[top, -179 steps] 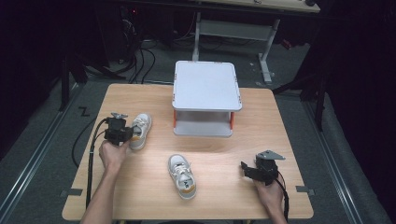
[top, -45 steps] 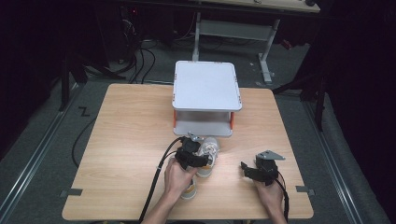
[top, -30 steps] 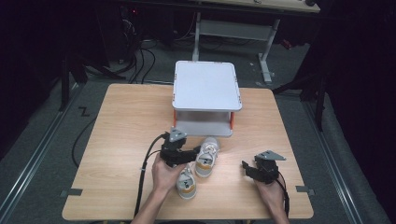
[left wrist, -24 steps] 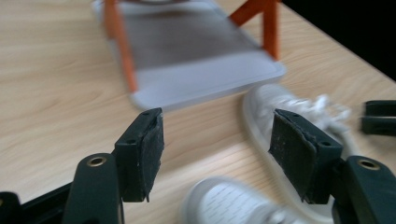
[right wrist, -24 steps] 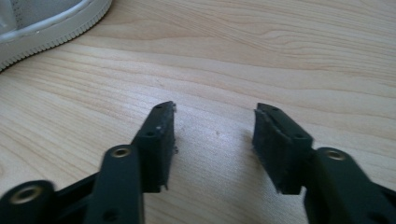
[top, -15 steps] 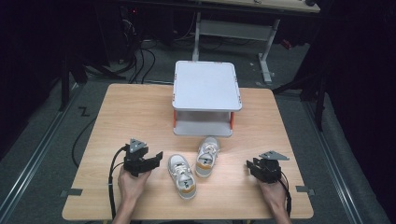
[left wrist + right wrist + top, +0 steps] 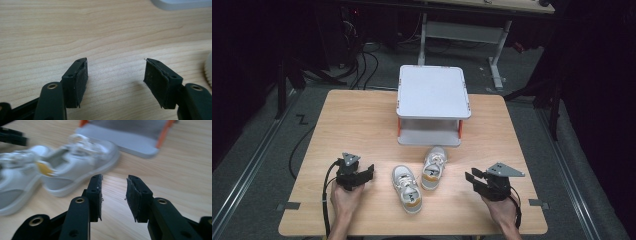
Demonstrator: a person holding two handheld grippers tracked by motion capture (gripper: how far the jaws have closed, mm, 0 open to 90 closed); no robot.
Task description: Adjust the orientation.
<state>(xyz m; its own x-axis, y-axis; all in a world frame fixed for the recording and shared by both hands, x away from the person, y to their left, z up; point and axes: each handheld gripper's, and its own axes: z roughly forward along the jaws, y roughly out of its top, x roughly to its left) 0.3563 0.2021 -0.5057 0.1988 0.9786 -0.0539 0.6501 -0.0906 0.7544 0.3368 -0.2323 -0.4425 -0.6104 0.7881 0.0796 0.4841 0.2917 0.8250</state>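
White-and-grey second sneaker (image 7: 433, 168) now rests on the wooden bench (image 7: 357, 125) beside its mate (image 7: 407, 188). Left claw (image 7: 368, 173) released, withdrawn left, empty, jaws apart. Right claw (image 7: 470, 178) idle, part-open. Pairing judged complete.

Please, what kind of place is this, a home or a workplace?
Probably a lab or workshop set up for recording, not a home. A bare light wooden table stands in a dark room, black cables lie on the grey floor behind it, and a metal-legged workbench stands farther back.
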